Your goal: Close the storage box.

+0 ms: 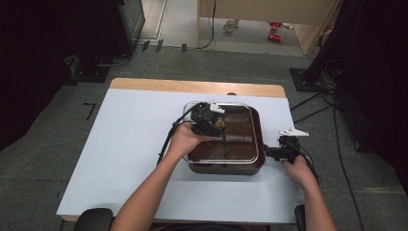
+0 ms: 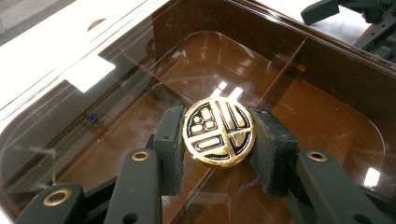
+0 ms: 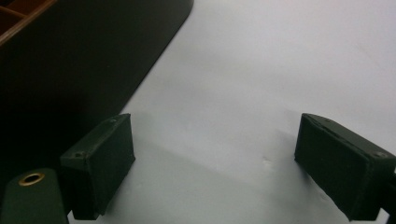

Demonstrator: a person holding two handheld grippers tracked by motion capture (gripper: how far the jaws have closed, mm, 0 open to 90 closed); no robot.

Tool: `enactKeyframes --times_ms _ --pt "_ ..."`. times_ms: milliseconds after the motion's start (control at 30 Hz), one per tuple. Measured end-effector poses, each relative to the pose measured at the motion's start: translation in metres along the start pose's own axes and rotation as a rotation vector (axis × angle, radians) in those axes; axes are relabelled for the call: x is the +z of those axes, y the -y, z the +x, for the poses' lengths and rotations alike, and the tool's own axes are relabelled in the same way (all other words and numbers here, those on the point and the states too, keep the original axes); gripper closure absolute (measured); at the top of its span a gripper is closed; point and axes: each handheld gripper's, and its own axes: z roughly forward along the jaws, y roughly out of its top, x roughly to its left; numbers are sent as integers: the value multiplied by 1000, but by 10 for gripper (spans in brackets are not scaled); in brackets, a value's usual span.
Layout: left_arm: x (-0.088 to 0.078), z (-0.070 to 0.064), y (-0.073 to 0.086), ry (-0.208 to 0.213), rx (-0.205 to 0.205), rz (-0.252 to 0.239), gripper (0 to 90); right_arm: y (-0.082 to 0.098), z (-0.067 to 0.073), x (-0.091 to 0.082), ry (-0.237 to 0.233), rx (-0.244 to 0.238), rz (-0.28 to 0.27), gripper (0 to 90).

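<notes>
A dark brown box [image 1: 260,144] with inner dividers stands at the middle of the table under a clear lid [image 1: 240,108]. At the lid's centre is a round gold and black knob [image 2: 218,131]. My left gripper [image 2: 218,140] is shut on this knob, one pad on each side, and in the high view the left gripper [image 1: 217,126] hangs over the box's left half. My right gripper [image 3: 215,168] is open just above the white table cover, with the box's dark outer wall [image 3: 70,60] at its left. From above, the right gripper [image 1: 270,153] sits beside the box's right front corner.
A white cover [image 1: 130,144] spreads over the wooden table [image 1: 192,86]. Cables [image 1: 312,108] run over the grey floor at the right. Dark stands rise at the back left and right. The right gripper's jaw tip [image 2: 320,10] lies beyond the box's far rim.
</notes>
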Motion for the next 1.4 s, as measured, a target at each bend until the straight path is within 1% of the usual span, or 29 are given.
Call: enactKeyframes --times_ms 33,100,133,200,233,267,333,367,433,467,533,600,667,767,833,1000,1033,1133,1200,1267,1333,1367,1400 --pt "3 -4 -2 -9 10 6 592 0 0 0 0 1 0 114" --pt "8 -9 -4 -12 19 8 592 0 0 0 0 0 1 114" --pt "9 -10 -5 -8 25 10 592 0 0 0 -1 0 1 113" --pt "14 -13 -6 2 20 11 592 0 0 0 -4 1 0 110" --pt "18 -15 -7 5 24 19 591 0 -1 0 -5 1 0 109" --pt "20 -17 -7 0 32 24 591 0 -1 0 -6 -1 0 109" --pt "24 -19 -7 8 31 30 591 0 -1 0 -6 1 0 109" --pt "25 -20 -6 11 28 17 591 0 -1 0 -6 1 0 109" --pt "24 -21 -7 12 34 18 591 0 -1 0 -5 0 0 109" --pt "24 -21 -7 11 30 20 591 0 0 0 -5 0 0 109" --pt "21 -20 -6 -3 34 34 591 0 0 0 -5 0 0 109" --pt "21 -19 -4 -3 29 40 590 0 -1 0 -5 -1 0 109" --pt "21 -19 -3 0 22 34 590 0 0 0 -5 -2 0 108" --pt "22 -20 -3 -9 29 39 589 0 0 0 -4 -4 2 108" --pt "22 -19 -2 2 28 33 587 0 0 0 -4 -3 3 108" --pt "21 -14 -2 49 -3 22 569 0 0 0 -4 -2 2 108" --pt "20 -13 -2 53 -4 19 563 0 0 0 -4 -4 1 108" --pt "16 -12 -3 53 8 -9 527 0 0 0 -3 -6 0 108" --pt "13 -11 -4 63 0 -26 486 0 0 0 -3 -4 0 108" --pt "8 -9 -4 84 -14 -47 459 0 0 0 -4 -3 2 108" --pt "4 -8 -5 89 -22 -61 442 0 0 0 -4 -4 1 108" --pt "0 -5 -5 89 -38 -81 434 0 0 0 -4 -4 1 108" --pt "-2 -4 -5 88 -45 -85 405 0 0 0 -4 -4 1 108"
